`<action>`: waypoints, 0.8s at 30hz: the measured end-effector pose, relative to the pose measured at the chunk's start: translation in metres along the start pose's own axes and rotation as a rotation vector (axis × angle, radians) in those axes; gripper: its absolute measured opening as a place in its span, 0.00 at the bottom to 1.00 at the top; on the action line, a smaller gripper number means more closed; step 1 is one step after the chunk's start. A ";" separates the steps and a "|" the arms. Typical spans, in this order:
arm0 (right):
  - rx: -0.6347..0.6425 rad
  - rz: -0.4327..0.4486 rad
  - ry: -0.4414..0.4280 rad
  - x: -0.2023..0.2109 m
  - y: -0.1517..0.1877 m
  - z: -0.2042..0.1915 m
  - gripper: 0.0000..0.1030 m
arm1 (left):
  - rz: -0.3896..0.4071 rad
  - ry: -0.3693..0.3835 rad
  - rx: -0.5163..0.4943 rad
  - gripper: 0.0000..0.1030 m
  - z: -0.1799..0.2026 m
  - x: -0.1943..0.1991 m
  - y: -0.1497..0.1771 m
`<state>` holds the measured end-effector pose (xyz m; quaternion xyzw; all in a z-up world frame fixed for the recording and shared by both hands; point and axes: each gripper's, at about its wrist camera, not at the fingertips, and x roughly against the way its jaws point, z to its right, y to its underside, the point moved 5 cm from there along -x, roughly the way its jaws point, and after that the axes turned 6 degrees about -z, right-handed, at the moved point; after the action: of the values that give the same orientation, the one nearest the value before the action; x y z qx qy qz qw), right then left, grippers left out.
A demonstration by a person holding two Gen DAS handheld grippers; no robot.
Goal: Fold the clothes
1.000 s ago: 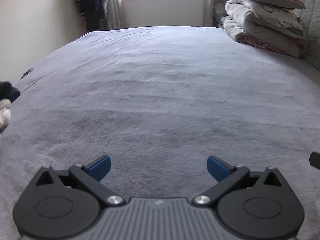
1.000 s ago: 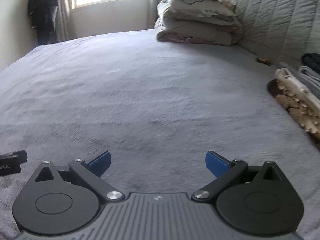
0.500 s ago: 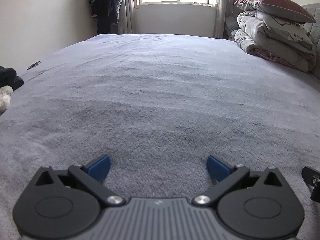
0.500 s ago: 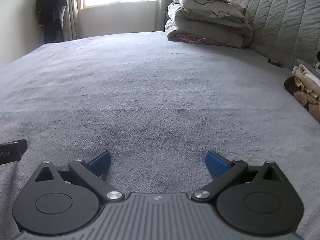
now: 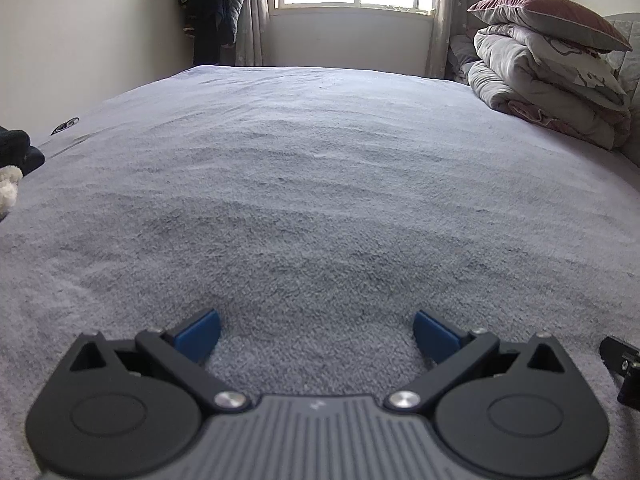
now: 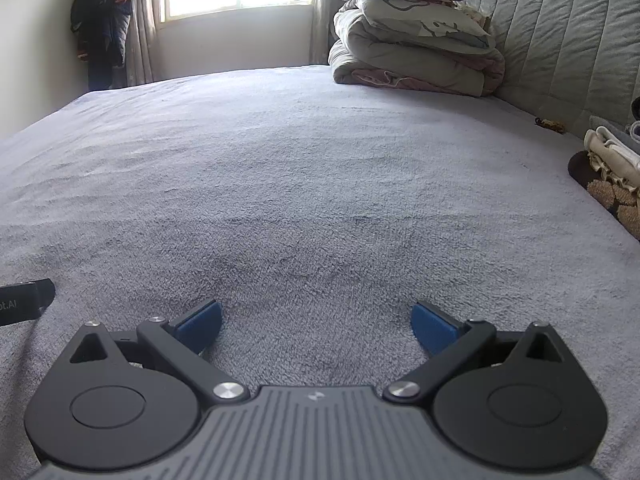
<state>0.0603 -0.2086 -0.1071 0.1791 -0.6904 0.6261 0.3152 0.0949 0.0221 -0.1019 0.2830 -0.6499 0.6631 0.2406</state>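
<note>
Far left edge of bed (image 5: pixel 320 200): dark and cream clothes (image 5: pixel 16 160), bunched. Left gripper (image 5: pixel 316 334) low over the grey cover, jaws spread wide, holding nothing; right gripper (image 6: pixel 316 326) likewise (both probably parked between grabs). Mid-bed carries no garment. Right edge: stack of clothes (image 6: pixel 608 172), cream on brown, apparently folded. Far right: bedding pile (image 6: pixel 412 40). No containers visible.

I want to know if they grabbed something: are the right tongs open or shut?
Open. The right tongs have their blue fingertips wide apart, with only the grey blanket showing between them.
</note>
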 end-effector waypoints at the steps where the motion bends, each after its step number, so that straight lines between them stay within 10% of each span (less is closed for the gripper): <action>1: -0.006 -0.001 -0.003 0.000 0.000 0.001 1.00 | 0.000 0.003 -0.002 1.00 0.000 0.000 0.000; 24: 0.002 -0.003 0.020 0.001 0.001 -0.002 1.00 | 0.005 0.071 -0.085 1.00 0.011 -0.005 0.000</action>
<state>0.0597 -0.2061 -0.1075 0.1739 -0.6862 0.6282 0.3229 0.0989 0.0114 -0.1053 0.2472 -0.6693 0.6451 0.2734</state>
